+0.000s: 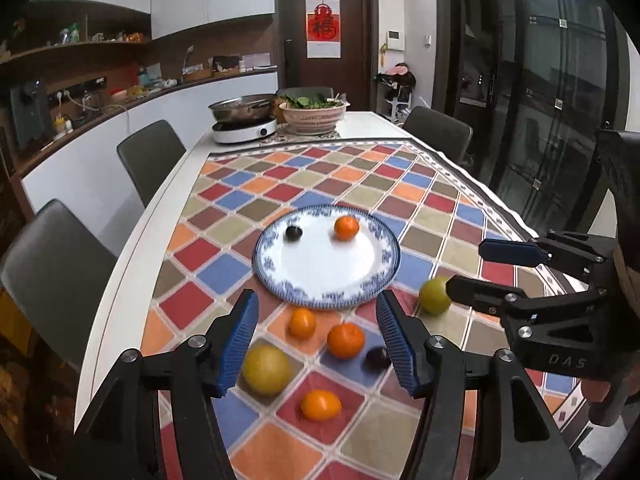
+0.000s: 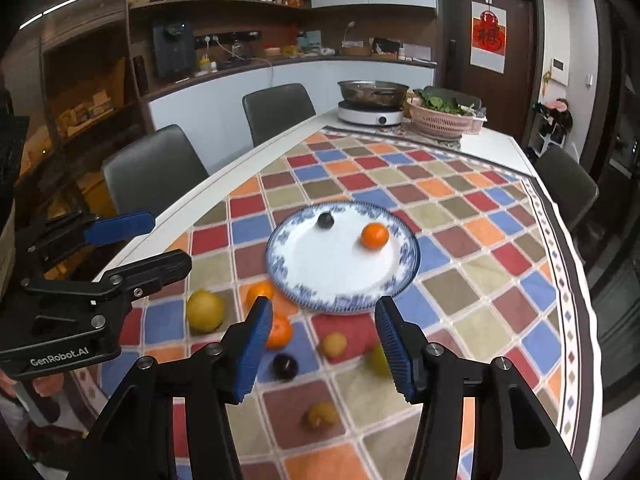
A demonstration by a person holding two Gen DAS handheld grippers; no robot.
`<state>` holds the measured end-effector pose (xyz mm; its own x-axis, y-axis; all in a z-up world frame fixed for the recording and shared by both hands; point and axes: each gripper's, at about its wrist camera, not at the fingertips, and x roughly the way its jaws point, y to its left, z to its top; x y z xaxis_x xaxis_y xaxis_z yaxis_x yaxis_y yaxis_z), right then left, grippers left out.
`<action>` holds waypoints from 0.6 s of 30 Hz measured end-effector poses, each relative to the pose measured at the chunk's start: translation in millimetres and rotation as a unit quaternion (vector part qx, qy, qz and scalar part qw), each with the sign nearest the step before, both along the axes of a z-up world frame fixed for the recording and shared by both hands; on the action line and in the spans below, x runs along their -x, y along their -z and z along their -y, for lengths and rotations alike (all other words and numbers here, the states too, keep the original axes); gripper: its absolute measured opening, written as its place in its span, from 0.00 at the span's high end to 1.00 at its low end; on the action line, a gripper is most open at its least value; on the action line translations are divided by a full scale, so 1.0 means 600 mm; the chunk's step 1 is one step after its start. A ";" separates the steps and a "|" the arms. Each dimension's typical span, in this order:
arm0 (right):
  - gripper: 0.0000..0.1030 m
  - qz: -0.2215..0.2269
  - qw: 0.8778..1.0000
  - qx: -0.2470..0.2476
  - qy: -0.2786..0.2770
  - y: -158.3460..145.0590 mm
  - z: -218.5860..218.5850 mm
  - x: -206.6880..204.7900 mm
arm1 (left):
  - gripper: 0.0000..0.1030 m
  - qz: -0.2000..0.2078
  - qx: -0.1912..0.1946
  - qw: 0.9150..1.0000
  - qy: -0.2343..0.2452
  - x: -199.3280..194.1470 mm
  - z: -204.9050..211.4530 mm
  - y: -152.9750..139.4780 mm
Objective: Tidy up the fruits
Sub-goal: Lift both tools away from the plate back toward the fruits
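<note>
A blue-rimmed white plate (image 1: 280, 280) (image 2: 304, 292) sits on the checkered tablecloth and holds a tangerine (image 1: 346, 227) (image 2: 375, 235) and a dark plum (image 1: 293, 233) (image 2: 325, 220). Several loose fruits lie in front of it: oranges (image 1: 345, 340) (image 2: 280, 332), a yellow pear (image 1: 267, 369) (image 2: 205, 310), a dark plum (image 1: 376, 358) (image 2: 285, 366), a green-yellow fruit (image 1: 434, 295) (image 2: 378, 360). My left gripper (image 1: 316, 344) is open and empty above the loose fruits. My right gripper (image 2: 322, 344) is open and empty, also over them.
An induction cooker with a steel pot (image 1: 244, 120) (image 2: 372, 104) and a pink basket of greens (image 1: 314, 114) (image 2: 442, 118) stand at the table's far end. Grey chairs (image 1: 150, 160) (image 2: 154, 172) line the left side. The table edge (image 1: 132, 272) runs close on the left.
</note>
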<state>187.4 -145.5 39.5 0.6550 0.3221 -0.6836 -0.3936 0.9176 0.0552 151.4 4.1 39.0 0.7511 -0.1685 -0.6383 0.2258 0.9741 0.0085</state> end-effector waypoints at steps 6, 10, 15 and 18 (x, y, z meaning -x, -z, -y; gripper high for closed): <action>0.47 -0.014 1.000 0.002 0.008 0.021 0.002 0.034 | 0.42 -0.029 0.013 0.999 -0.005 0.031 -0.010 0.032; 0.47 -0.025 1.000 0.002 0.013 0.039 0.002 0.044 | 0.42 -0.049 0.022 0.998 -0.012 0.036 -0.014 0.053; 0.47 -0.062 0.998 -0.005 0.020 0.073 0.006 0.048 | 0.42 -0.069 0.008 0.998 -0.009 0.037 -0.009 0.086; 0.47 -0.077 0.997 0.002 0.025 0.094 0.009 0.047 | 0.42 -0.084 0.000 0.996 -0.010 0.034 -0.009 0.110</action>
<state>159.0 -150.9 -17.1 0.5565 0.2887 -0.7791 -0.3348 0.9361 0.1077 131.2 9.4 -26.8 0.6365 -0.1548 -0.7556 0.2038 0.9786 -0.0287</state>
